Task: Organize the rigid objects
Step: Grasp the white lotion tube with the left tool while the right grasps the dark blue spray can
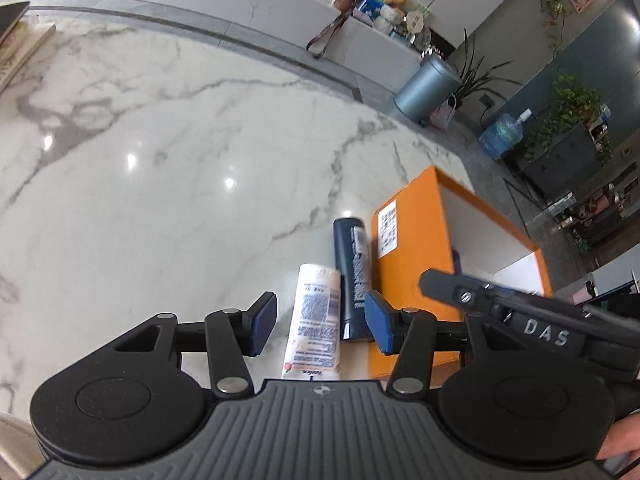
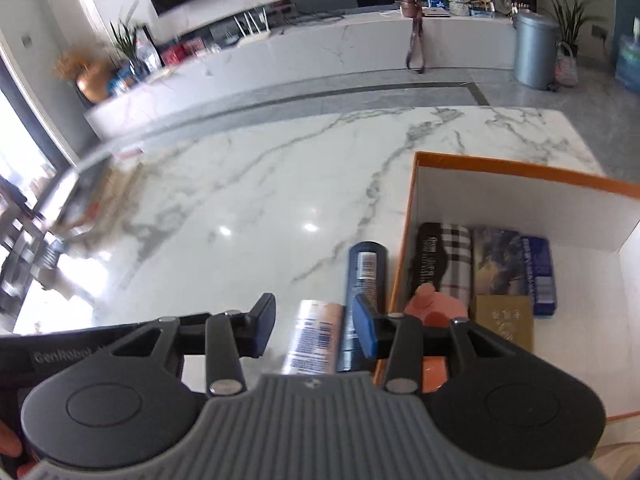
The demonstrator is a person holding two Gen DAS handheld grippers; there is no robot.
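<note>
Two containers lie side by side on the marble table (image 1: 160, 160): a white tube (image 1: 316, 320) and, to its right, a dark blue bottle (image 1: 354, 276), which rests against the orange box (image 1: 412, 248). My left gripper (image 1: 322, 324) hovers above the tube, open, pads clear of it. The right gripper's body (image 1: 520, 312) reaches in over the box. In the right wrist view my right gripper (image 2: 315, 327) is open and holds nothing, above the white tube (image 2: 316, 336) and beside the blue bottle (image 2: 366, 268). The orange box (image 2: 520, 168) holds several items.
Inside the box lie a plaid item (image 2: 452, 260), a dark book (image 2: 496, 264), a blue case (image 2: 540, 276), a gold box (image 2: 506, 320) and a pink object (image 2: 434, 308). Stacked books (image 1: 16, 48) sit at the table's far left. A grey bin (image 1: 426, 86) stands on the floor.
</note>
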